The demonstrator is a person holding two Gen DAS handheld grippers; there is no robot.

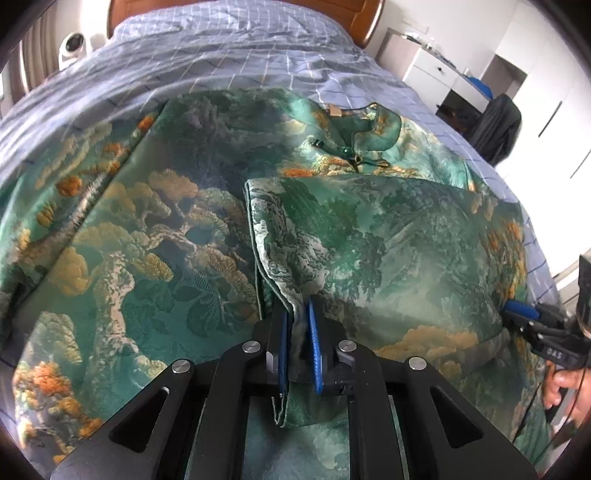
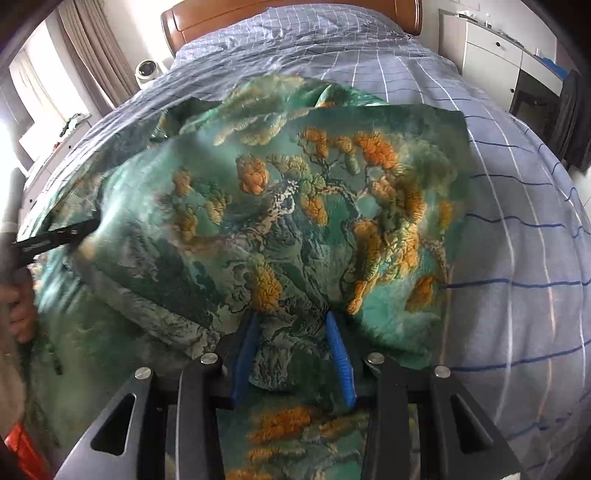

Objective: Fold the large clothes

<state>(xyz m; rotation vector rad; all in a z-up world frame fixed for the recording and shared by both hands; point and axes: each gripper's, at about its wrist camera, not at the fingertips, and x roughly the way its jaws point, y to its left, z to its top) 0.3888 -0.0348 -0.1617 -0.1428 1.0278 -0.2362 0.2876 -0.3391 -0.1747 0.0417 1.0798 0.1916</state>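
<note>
Your left gripper [image 1: 298,345] pinches the piped hem of the folded-over flap, and your right gripper [image 2: 291,354] grips a thicker bunch of the same green brocade garment [image 1: 155,236]. It looks soft, satiny and likely slippery, so hold at hems and corners. It lies spread across the checked bedspread [image 2: 517,192], mandarin collar [image 1: 364,129] toward the headboard [image 2: 288,14].

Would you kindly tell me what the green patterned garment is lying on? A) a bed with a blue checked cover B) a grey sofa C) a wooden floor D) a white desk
A: the green patterned garment is spread over a bed's blue checked cover, with a brown headboard visible at the far end.
</note>
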